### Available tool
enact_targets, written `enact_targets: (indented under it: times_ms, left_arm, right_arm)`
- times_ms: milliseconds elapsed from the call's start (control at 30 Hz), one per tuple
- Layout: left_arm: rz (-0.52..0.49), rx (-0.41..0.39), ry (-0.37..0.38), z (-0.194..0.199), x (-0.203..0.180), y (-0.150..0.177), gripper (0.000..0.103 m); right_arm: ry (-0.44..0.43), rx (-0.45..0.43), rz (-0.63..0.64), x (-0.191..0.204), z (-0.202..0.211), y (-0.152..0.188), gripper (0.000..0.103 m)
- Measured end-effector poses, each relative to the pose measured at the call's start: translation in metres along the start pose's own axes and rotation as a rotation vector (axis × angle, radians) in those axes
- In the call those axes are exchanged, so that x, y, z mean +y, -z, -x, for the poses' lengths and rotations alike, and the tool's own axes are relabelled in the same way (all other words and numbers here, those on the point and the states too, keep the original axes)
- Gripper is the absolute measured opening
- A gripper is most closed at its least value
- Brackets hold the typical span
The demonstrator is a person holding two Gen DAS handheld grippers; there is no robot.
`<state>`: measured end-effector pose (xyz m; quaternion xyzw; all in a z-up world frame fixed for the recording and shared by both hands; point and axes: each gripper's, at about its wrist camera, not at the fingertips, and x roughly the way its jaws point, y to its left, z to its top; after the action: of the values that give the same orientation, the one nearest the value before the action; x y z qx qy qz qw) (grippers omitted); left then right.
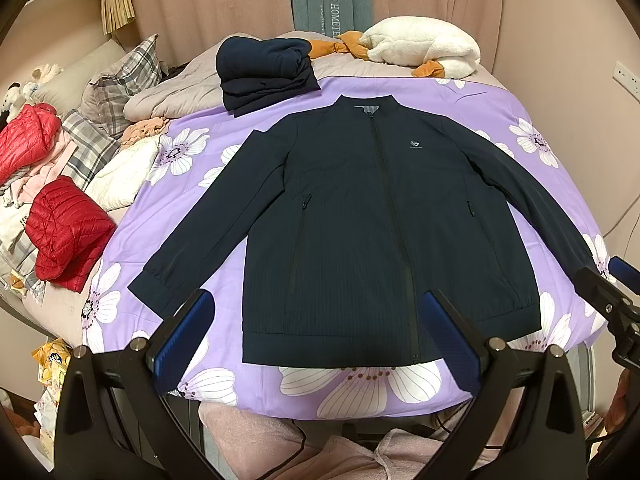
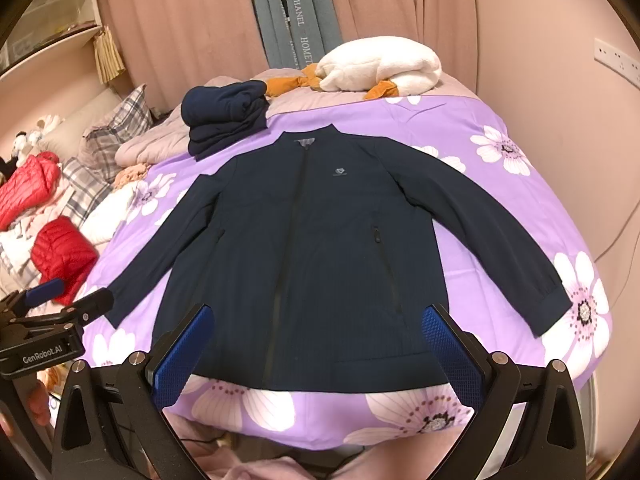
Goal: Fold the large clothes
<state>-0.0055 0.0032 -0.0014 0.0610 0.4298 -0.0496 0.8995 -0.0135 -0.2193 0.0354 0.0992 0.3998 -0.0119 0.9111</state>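
Note:
A navy zip jacket point(image 1: 360, 208) lies flat, front up, on a purple flowered bedspread point(image 1: 400, 392), collar at the far side, both sleeves spread out. It also shows in the right wrist view point(image 2: 304, 264). My left gripper point(image 1: 320, 340) is open and empty, hovering over the jacket's near hem. My right gripper point(image 2: 318, 352) is open and empty, above the hem as well. The right gripper shows at the right edge of the left wrist view point(image 1: 608, 284), near the right cuff. The left gripper shows at the left edge of the right wrist view point(image 2: 64, 300), near the left cuff.
A stack of folded navy clothes point(image 1: 264, 72) sits behind the collar. A white and orange plush point(image 1: 420, 48) lies at the far edge. Red down jackets point(image 1: 68, 232), plaid pillows point(image 1: 120, 80) and loose clothes pile up on the left. Curtains point(image 1: 220, 0) hang behind.

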Motion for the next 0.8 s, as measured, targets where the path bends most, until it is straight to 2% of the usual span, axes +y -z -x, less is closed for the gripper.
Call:
enact_targets:
  times_ms: [333, 500, 667, 800]
  left_arm:
    - [0.003, 0.001, 0.011, -0.002, 0.0, 0.001, 0.103]
    - [0.058, 0.011, 0.14, -0.011, 0.006, -0.001, 0.103]
    - [0.143, 0.029, 0.259, -0.042, 0.013, -0.005, 0.103]
    - [0.233, 0.038, 0.373, -0.072, 0.014, -0.004, 0.103]
  right_arm:
    - [0.002, 0.002, -0.017, 0.0, -0.001, -0.001, 0.103]
    - [-0.056, -0.024, -0.089, -0.018, -0.006, -0.001, 0.103]
    - [-0.127, -0.05, -0.225, -0.064, -0.023, 0.005, 0.103]
    - [-0.136, -0.134, -0.458, -0.141, -0.037, 0.028, 0.103]
